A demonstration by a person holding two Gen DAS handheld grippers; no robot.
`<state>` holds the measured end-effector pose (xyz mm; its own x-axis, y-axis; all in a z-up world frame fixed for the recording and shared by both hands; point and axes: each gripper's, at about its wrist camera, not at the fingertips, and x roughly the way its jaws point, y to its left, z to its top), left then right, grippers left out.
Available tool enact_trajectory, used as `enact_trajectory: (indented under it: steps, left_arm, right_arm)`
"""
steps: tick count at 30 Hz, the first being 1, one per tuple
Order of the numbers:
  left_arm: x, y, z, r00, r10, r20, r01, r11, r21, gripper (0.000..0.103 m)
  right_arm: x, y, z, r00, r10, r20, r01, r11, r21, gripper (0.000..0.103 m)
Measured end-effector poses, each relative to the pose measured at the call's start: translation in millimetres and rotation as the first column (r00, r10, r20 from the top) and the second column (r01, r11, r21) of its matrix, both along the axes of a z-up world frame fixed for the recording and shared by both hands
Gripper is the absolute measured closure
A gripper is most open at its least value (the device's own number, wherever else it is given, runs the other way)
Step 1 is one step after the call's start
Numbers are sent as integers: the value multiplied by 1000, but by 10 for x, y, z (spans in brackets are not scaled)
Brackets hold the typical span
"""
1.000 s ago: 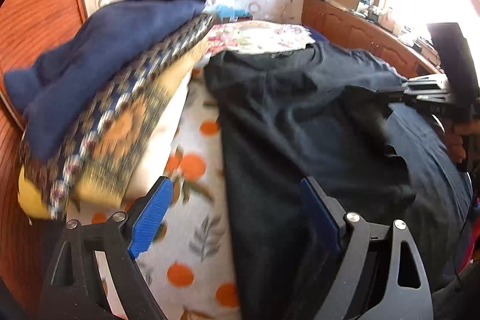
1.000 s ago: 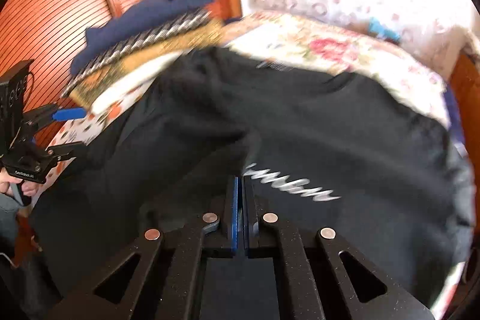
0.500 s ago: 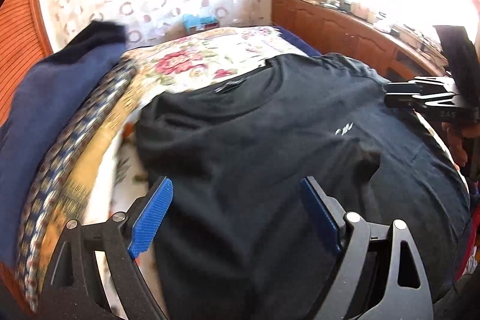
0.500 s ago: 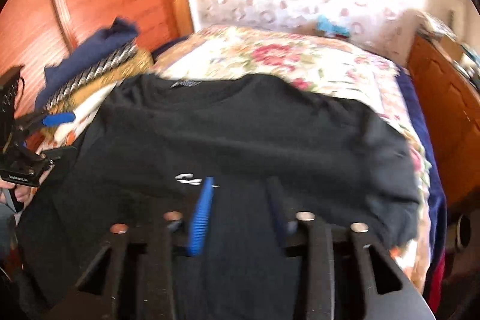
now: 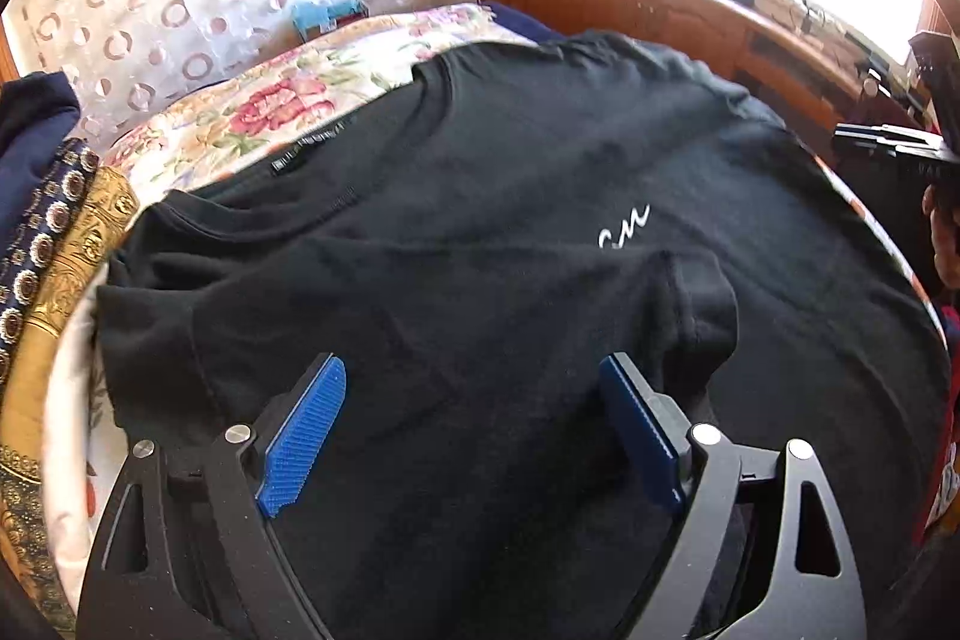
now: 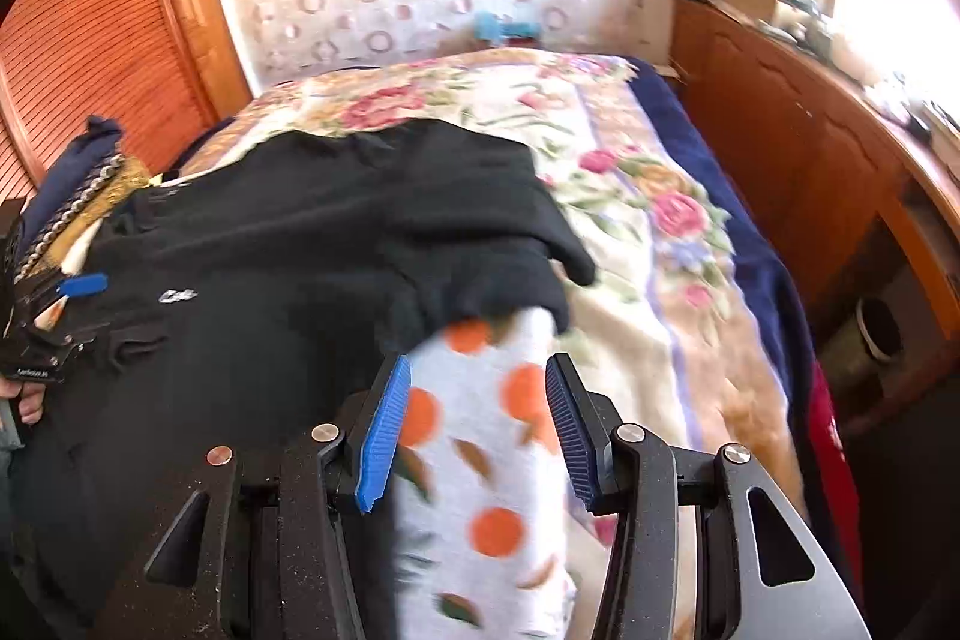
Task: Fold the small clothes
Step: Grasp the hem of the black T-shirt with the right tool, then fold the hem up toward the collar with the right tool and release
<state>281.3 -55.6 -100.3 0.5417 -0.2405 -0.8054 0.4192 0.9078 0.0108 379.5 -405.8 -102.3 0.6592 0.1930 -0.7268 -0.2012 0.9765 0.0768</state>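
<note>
A: Where is the black T-shirt point(image 5: 492, 244) now?

B: Spread flat on the bed point(image 6: 678, 244), so I can fold it. My left gripper point(image 5: 474, 418) and right gripper point(image 6: 477, 418) hover over the T-shirt's edges, jaws apart, holding nothing.

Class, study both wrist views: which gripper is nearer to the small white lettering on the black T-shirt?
Left. The left gripper hangs open over the black T-shirt, just short of the white lettering. The right gripper is open over the orange-print sheet, beyond the shirt's edge.
</note>
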Motion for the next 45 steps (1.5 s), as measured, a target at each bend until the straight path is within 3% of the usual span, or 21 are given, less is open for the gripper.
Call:
enact_trajectory:
  steps: [8,15,23,25,27,29,33,39,42,45]
  left_arm:
    - [-17,34,-14,1000,-1,27,2,1000,-20,15]
    - [-2,18,-17,1000,0,28,1,1000,-21,15]
    - [-1,18,-19,1000,0,28,0,1000,-20,15]
    - [0,17,-20,1000,0,28,0,1000,-20,15]
    - [-3,18,-19,1000,0,29,0,1000,-20,15]
    - [0,16,-20,1000,0,28,0,1000,-20,15]
    - [-3,17,-18,1000,1,28,0,1000,-20,15]
    - [-1,18,-19,1000,1,28,0,1000,-20,15]
    - [-5,19,-18,1000,1,28,0,1000,-21,15]
    - [-6,19,-18,1000,1,28,0,1000,-20,15]
  right_arm:
    - [231,-33,-62,998,-41,-41,43,997,62,50]
    - [491,-39,-111,996,-52,-78,54,998,27,50]
    - [608,-31,-120,997,-38,-62,43,995,87,51]
    - [623,-27,-145,999,-12,-45,17,995,97,64]
    - [604,-12,-151,999,14,-36,-10,993,117,86]
    - [559,16,-133,1000,2,-8,-1,998,58,96]
    - [443,1,13,998,9,58,-11,999,46,98]
    - [0,212,507,985,66,162,-75,996,47,98]
    - [-209,417,574,978,146,148,-154,987,48,98]
    - [-285,569,380,979,188,74,-191,981,35,98]
